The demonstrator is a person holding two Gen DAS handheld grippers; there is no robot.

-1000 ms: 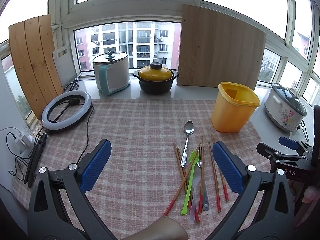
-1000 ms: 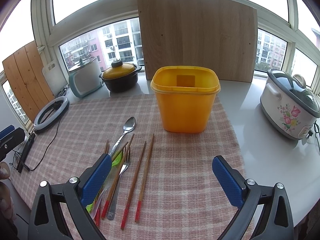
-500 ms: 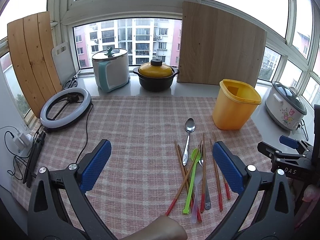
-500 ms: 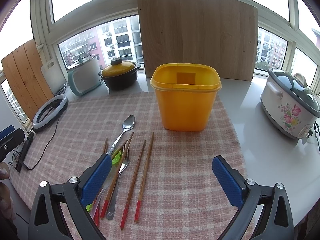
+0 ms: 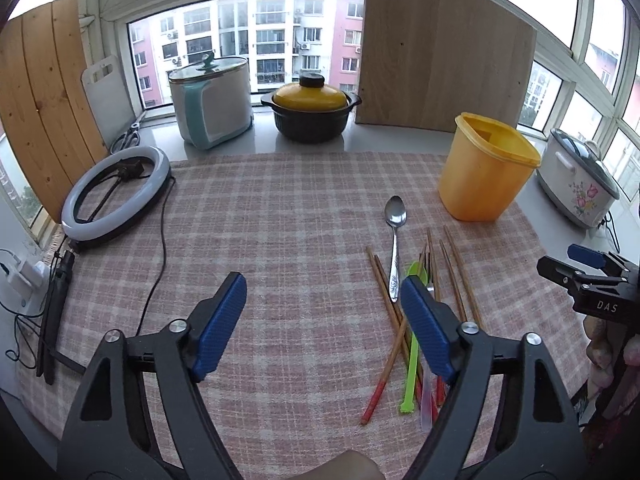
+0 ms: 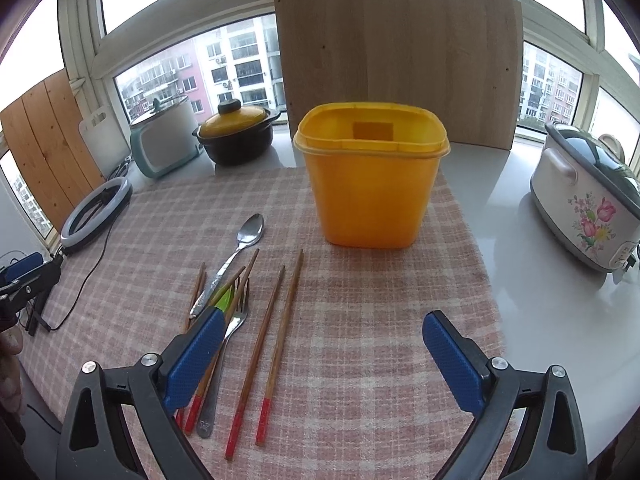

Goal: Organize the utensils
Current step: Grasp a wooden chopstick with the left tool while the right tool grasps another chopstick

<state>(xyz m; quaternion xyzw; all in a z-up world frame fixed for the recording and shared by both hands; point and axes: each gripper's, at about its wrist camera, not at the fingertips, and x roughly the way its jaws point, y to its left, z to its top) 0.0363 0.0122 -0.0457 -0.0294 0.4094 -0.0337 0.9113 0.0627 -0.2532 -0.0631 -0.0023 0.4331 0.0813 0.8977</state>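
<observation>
On cloth (image 6: 360, 360): one spoon (image 6: 240, 246), one fork (image 6: 228, 336) | both claws wide, empty

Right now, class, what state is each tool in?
Left tool: open, jaws just narrowed, nothing between them.
Right tool: open, holding nothing, above the chopsticks.

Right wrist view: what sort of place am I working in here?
Probably a home kitchen counter at a window: a flowered rice cooker, a yellow-lidded clay pot and a wooden cutting board against the glass, with apartment blocks outside.
</observation>
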